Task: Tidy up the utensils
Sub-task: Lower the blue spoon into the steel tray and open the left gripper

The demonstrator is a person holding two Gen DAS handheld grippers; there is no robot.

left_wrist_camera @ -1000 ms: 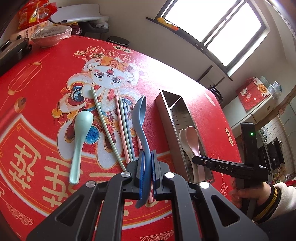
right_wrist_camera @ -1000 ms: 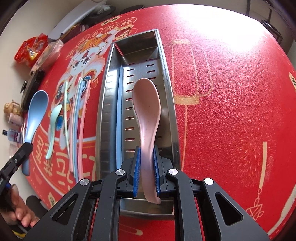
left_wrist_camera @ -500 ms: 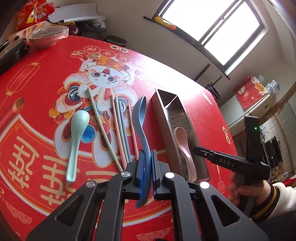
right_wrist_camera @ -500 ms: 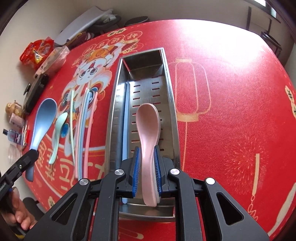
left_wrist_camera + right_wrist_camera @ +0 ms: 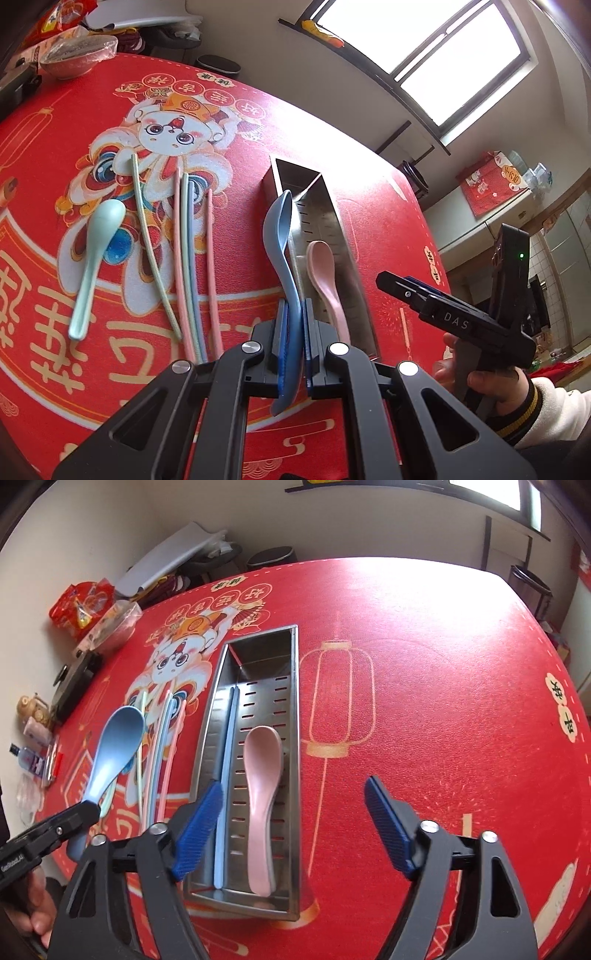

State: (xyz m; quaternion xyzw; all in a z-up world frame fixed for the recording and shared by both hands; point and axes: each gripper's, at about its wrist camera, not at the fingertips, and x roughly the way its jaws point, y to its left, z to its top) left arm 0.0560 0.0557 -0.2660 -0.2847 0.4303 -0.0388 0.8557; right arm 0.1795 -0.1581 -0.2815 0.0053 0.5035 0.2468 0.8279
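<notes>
- Left fingers (image 5: 291, 325) clench the blue spoon (image 5: 280, 236); right fingers (image 5: 295, 823) are opening, nothing between them.
- Pink spoon (image 5: 260, 794) lies in the steel tray (image 5: 295, 738) just beyond them.
- Lower the blue spoon beside it, bowl forward, before letting go.

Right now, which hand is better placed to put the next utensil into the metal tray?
Left. The left gripper already clamps the blue spoon beside the metal tray; the right gripper is opening, empty.
</notes>
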